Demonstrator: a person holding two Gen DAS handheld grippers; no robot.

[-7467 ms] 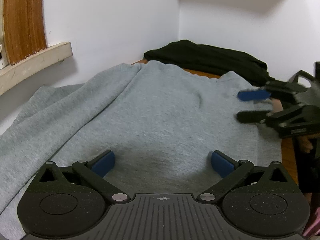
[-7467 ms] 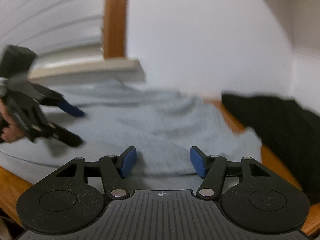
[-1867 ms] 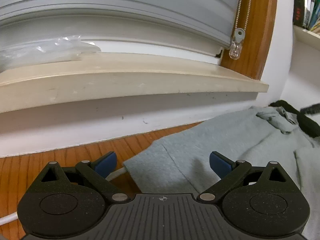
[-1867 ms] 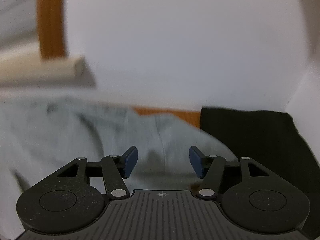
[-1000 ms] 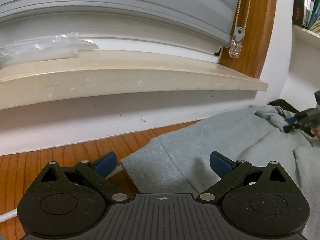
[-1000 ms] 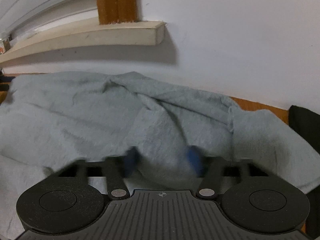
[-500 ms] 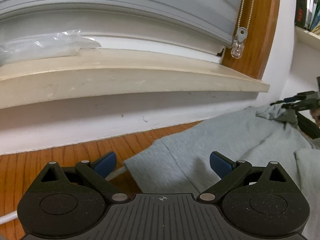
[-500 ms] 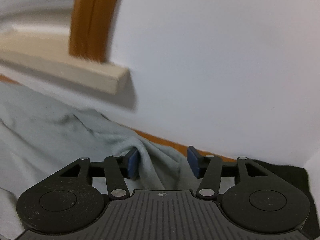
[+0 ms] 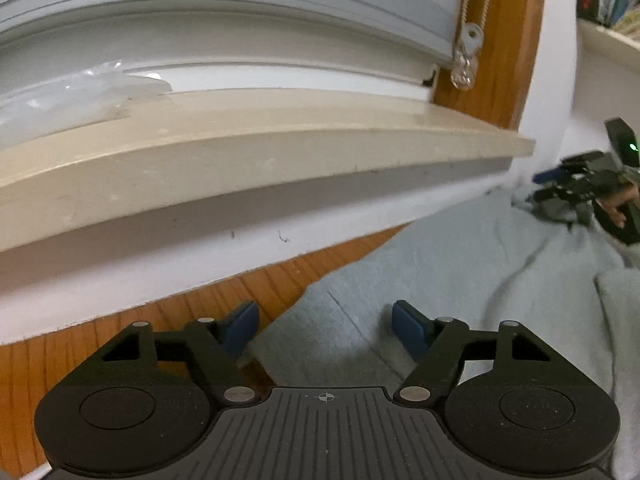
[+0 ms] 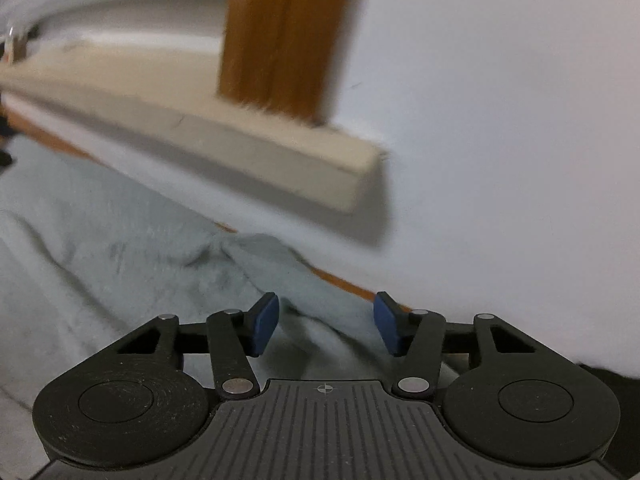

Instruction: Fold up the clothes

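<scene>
A grey sweatshirt [image 9: 460, 280] lies spread on the wooden table [image 9: 120, 328]. My left gripper [image 9: 324, 328] hovers over its near corner, which lies between the blue pads [image 9: 408, 330]. The jaws are closing and gaps still show on both sides. In the right wrist view the grey sweatshirt [image 10: 100, 260] is bunched against the wall. My right gripper [image 10: 325, 328] straddles a raised fold of it; its jaws are closing and do not pinch the fold. From the left wrist view, the right gripper [image 9: 540, 186] sits over the far bunched edge, with a hand [image 9: 616, 206] behind it.
A beige window sill [image 9: 260, 148] juts out over the table's back edge, with a crumpled plastic bag [image 9: 80, 96] on it. A blind cord pull [image 9: 464, 68] hangs by the wooden frame [image 9: 504, 40]. A black garment [image 10: 600, 380] lies at the far right.
The left jaws have narrowed around the sweatshirt's corner. The right gripper has opened from nearly shut and slid along the cloth toward the wall, now straddling a fold.
</scene>
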